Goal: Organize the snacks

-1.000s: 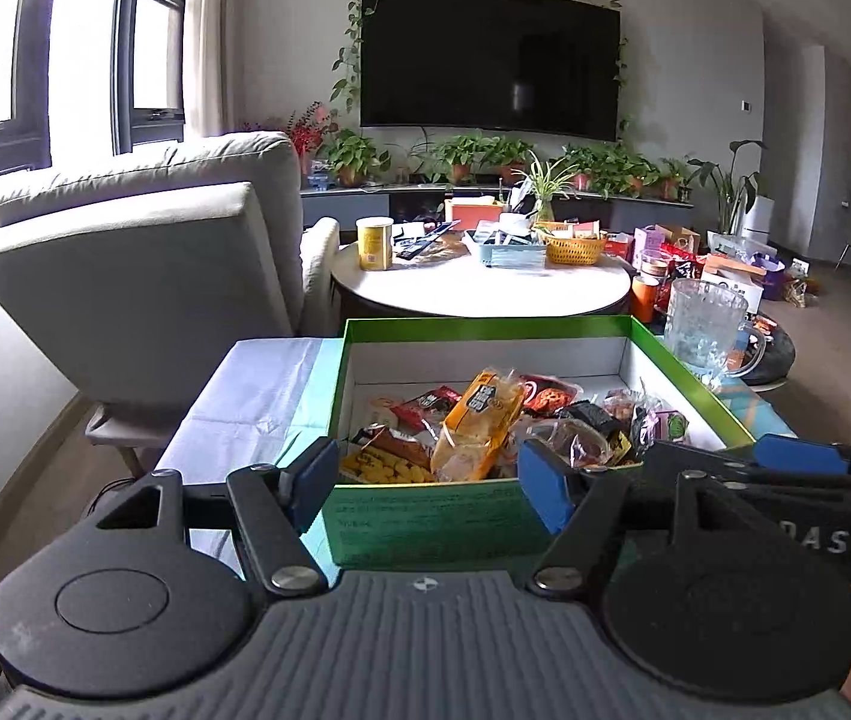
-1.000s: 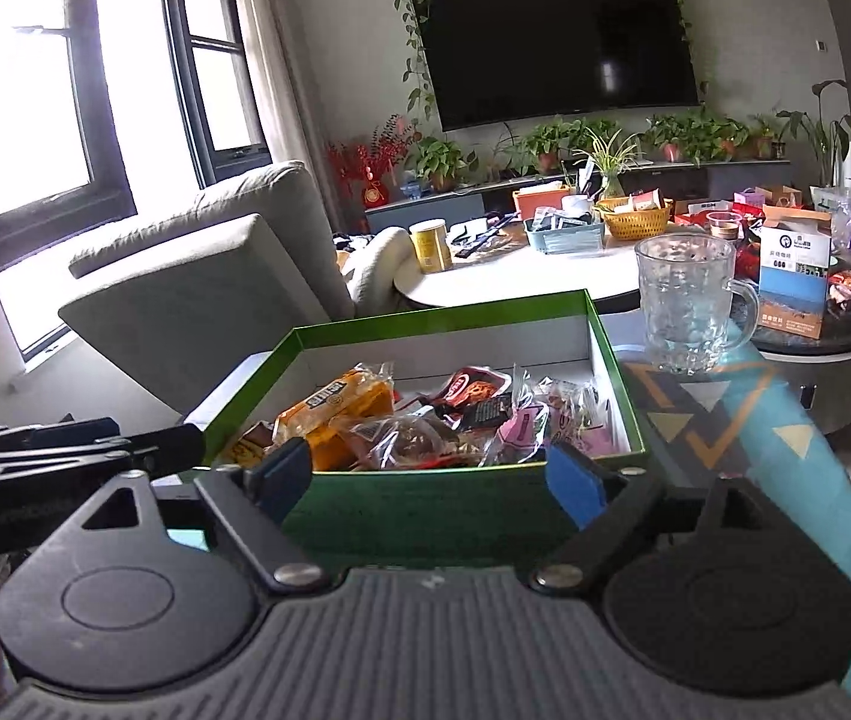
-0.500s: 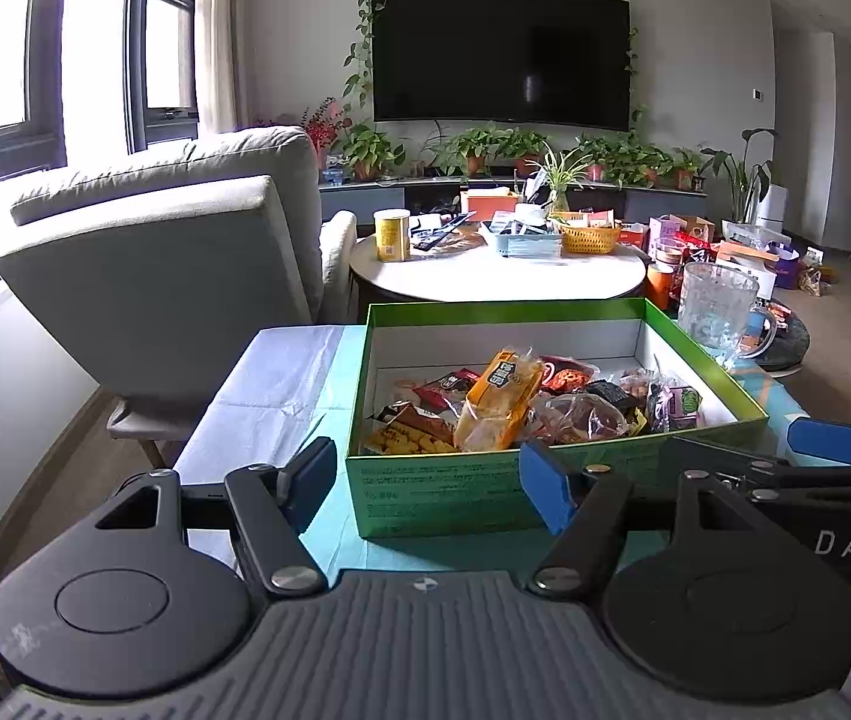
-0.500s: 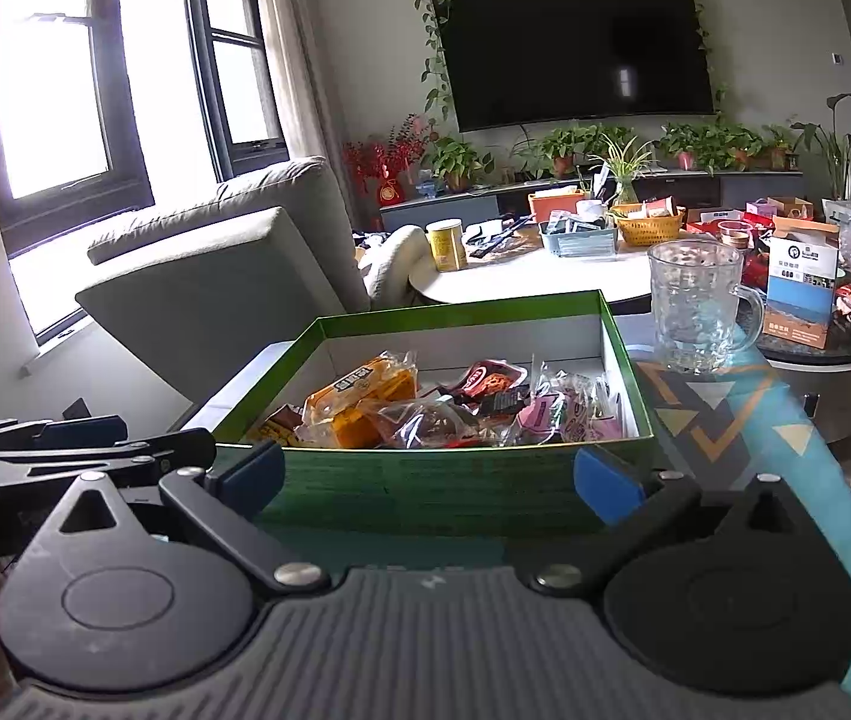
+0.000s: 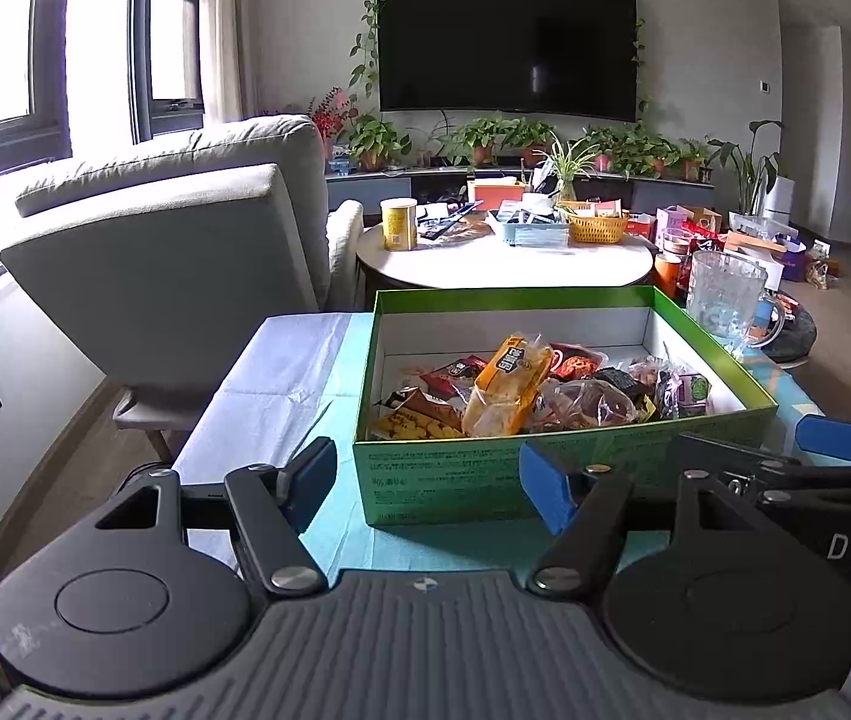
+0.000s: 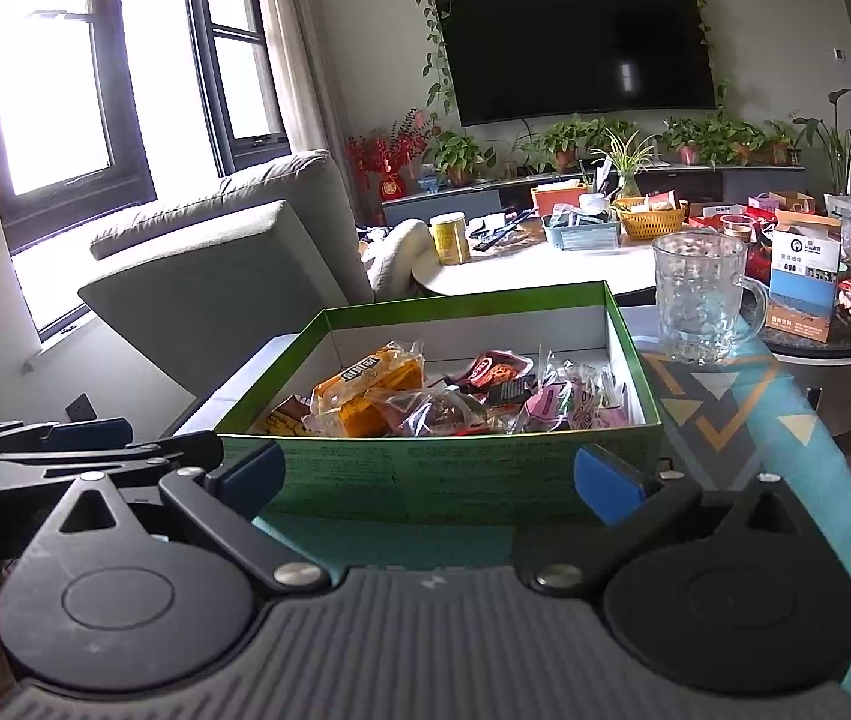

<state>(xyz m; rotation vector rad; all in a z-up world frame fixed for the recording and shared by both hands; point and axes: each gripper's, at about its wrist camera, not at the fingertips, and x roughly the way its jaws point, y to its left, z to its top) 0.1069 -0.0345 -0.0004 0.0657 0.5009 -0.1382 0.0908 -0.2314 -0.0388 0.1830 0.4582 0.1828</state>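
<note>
Both the left gripper (image 5: 425,480) and right gripper (image 6: 428,477) stand apart, empty, facing the green box (image 5: 545,468) for snack (image 5: 506,384) access.

- A grey armchair (image 5: 185,252) stands by the window (image 6: 47,90).
- A dark television (image 5: 506,45) hangs on the wall, with vines around it.
- Potted plants (image 5: 485,141) line the low cabinet beneath.
- A glass mug (image 6: 701,297) stands on the patterned cloth (image 6: 719,414).
- A yellow can (image 5: 398,223) and a wicker basket (image 5: 596,228) sit on the round white table (image 5: 503,264).
</note>
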